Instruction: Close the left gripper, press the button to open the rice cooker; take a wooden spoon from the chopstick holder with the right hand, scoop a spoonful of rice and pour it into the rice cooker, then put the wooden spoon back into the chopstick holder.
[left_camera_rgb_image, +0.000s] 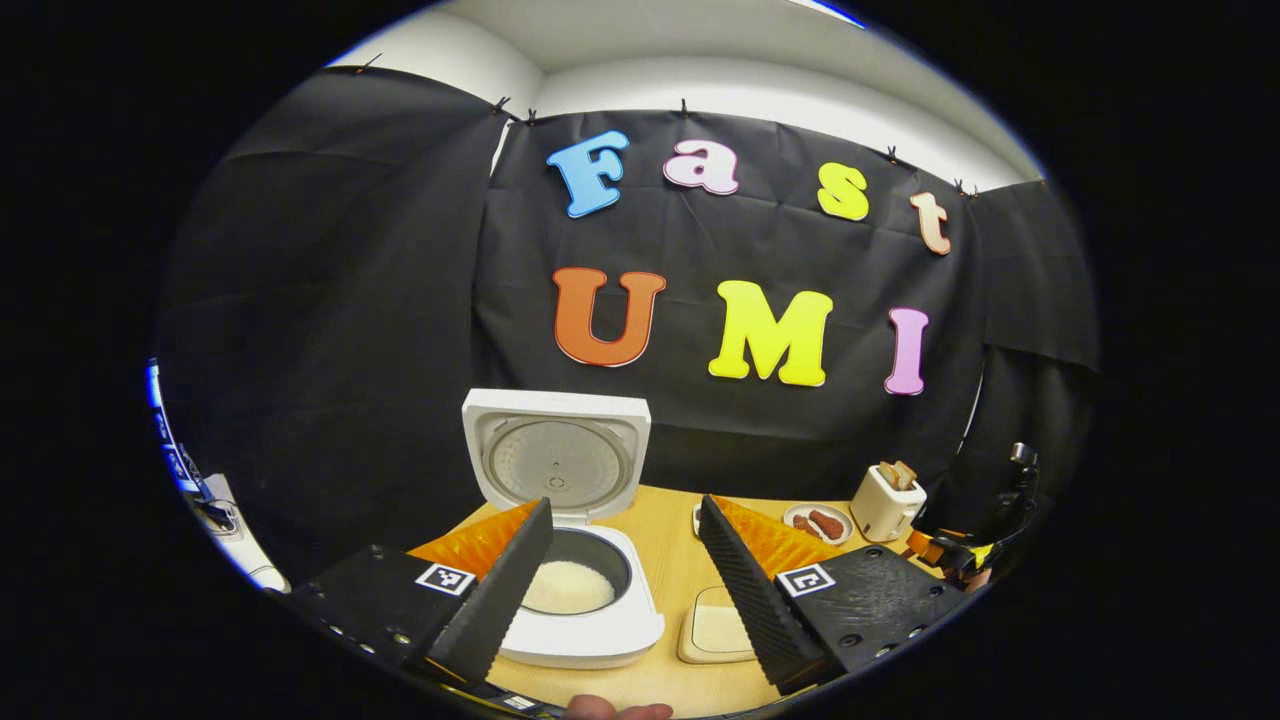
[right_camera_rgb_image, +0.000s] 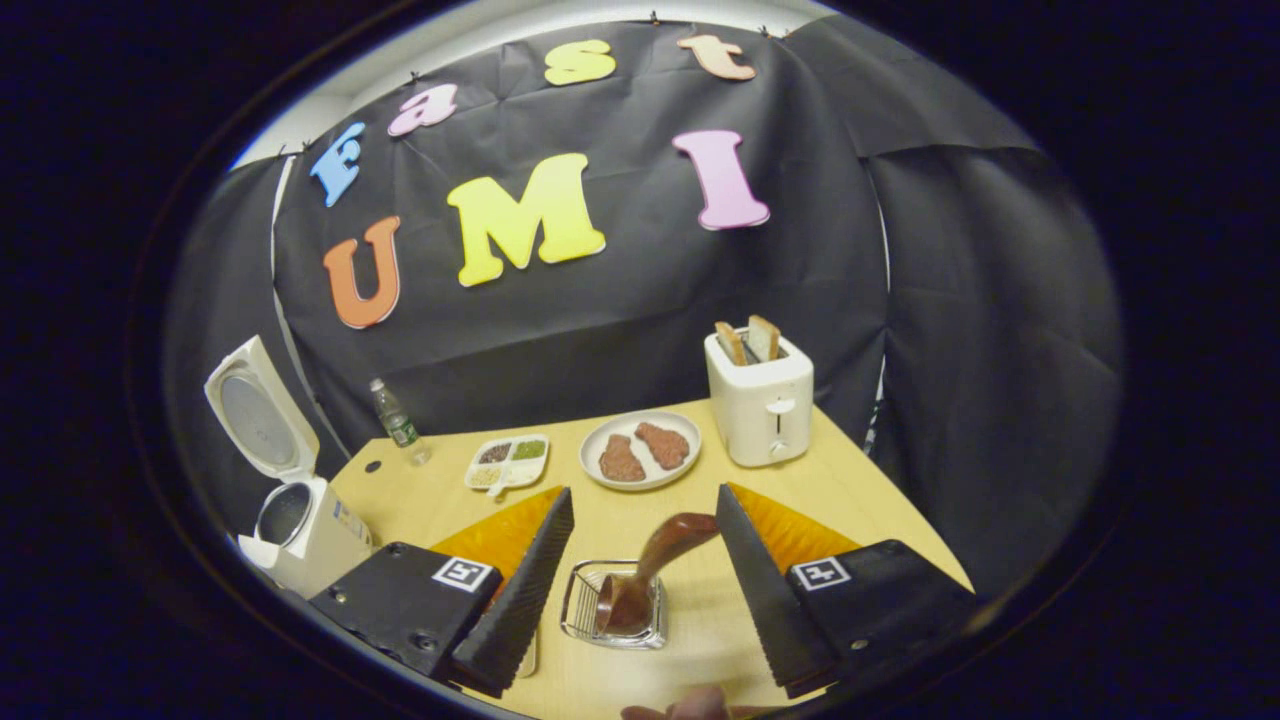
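The white rice cooker (left_camera_rgb_image: 575, 560) stands lid-up, rice showing inside; the left gripper (left_camera_rgb_image: 625, 580) hangs wide open, holding nothing; the right gripper (right_camera_rgb_image: 640, 585) gapes empty around the dark wooden spoon (right_camera_rgb_image: 650, 570), leaning toward one o'clock in the wire chopstick holder (right_camera_rgb_image: 612, 605), apparently stowed.

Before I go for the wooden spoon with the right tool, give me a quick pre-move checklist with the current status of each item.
1. Rice cooker lid open: ok, it stands upright.
2. Inner pot reachable: ok, white rice shows inside.
3. Wooden spoon in the chopstick holder: ok, it leans with its handle toward the right tool.
4. Right tool open for the grasp: ok, fingers spread either side of the holder.
5. Left tool away from the spoon: ok, it is open in front of the cooker.
6. Spoon free to lift out: cannot tell.
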